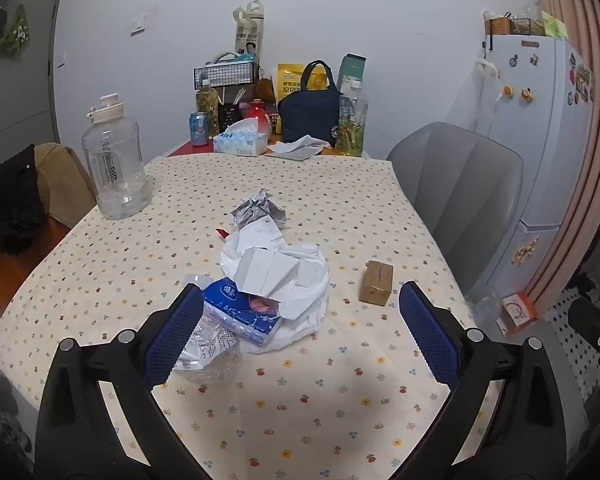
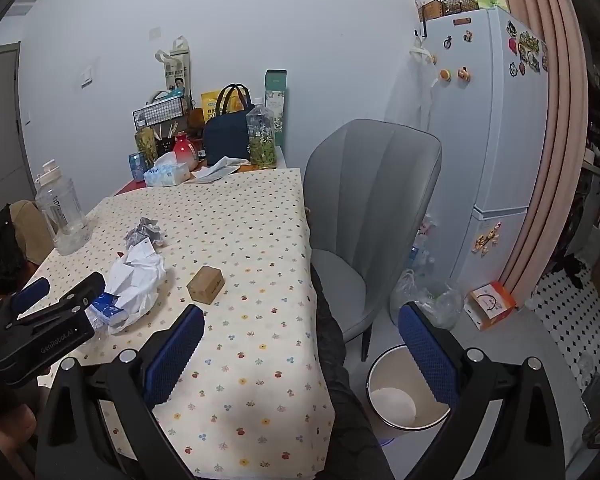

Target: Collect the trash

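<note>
Blue-padded jaws of the left gripper (image 1: 300, 332) frame the shot, spread as wide as they go and gripping nothing, angled down at the heap as if lining up a first grab. Biggest thing under them is the tabletop (image 1: 100, 280) in its flowered cloth, and the trash sits bunched near its middle, at twelve o'clock from the jaws.

Largest piece is the white plastic bag (image 1: 300, 312), slumped with torn paper spilling over it. Next, the blue tissue pack (image 1: 240, 312) at ten o'clock, just beside the left pad, with crinkled clear wrap (image 1: 204, 348) beneath it. Beyond, the crumpled foil ball (image 1: 258, 210) at twelve. Off alone at two o'clock, the small cardboard box (image 1: 376, 282), well apart from the heap.

Over to the right gripper (image 2: 300, 352): jaws equally wide, empty, hanging over the tabletop's right edge. At five o'clock there, the white bin (image 2: 374, 376) stands on the floor beside the grey chair (image 2: 372, 184) (handy, I'd say: one short swing from cloth to bin).
</note>
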`<act>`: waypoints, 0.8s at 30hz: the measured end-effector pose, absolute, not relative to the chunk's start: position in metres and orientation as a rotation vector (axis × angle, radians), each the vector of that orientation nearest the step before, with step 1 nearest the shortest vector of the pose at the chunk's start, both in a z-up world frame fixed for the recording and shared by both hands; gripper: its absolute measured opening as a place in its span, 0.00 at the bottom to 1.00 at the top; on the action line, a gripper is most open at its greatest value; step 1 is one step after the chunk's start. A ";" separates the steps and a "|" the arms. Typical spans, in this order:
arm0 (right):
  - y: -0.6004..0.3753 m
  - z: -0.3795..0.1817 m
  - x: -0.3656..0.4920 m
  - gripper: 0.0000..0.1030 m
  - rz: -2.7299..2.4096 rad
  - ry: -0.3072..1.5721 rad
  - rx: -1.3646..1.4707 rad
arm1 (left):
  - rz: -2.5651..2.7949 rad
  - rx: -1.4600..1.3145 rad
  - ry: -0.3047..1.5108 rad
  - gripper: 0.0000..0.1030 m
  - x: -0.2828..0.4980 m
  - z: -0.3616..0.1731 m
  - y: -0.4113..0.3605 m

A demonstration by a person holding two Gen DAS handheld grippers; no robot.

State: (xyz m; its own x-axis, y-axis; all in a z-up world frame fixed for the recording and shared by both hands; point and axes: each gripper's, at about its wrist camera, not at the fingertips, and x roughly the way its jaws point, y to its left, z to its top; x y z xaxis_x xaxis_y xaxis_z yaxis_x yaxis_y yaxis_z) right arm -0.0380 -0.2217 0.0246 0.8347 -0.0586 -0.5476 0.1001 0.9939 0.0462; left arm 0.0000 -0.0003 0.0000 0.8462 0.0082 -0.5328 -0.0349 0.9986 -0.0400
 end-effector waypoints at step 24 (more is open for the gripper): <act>-0.215 0.021 -0.036 0.93 -0.076 0.585 0.053 | 0.016 -0.054 0.541 0.94 -0.003 0.002 0.002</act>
